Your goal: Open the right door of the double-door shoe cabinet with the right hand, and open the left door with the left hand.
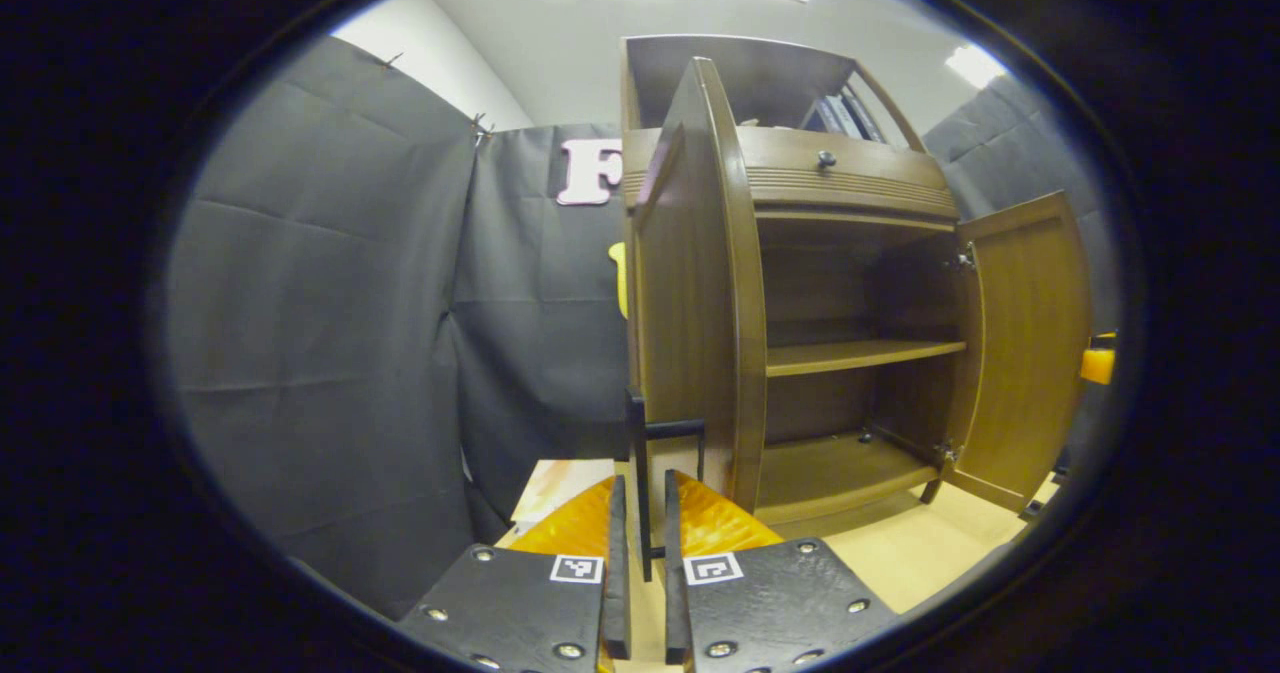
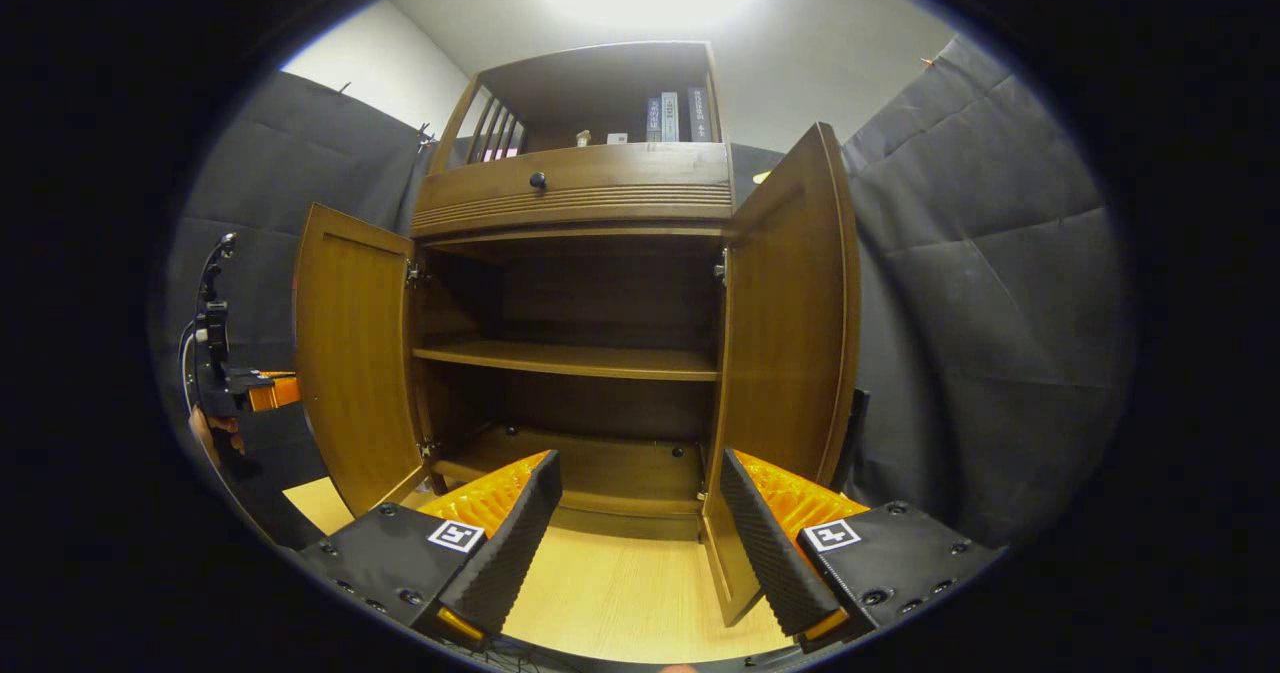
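Note:
The brown wooden shoe cabinet stands with both doors swung open, showing one inner shelf. In the left gripper view the left door is seen almost edge-on. My left gripper is shut on the upright bar of that door's black handle. In the right gripper view my right gripper is open in front of the cabinet's bottom. The right door hangs just inside its right finger, untouched. The left door and the left gripper with a hand sit at far left.
A drawer with a round knob runs above the doors, and books stand on the open top shelf. Black cloth walls close in both sides. The floor is light wood. The right door has an orange part beyond it.

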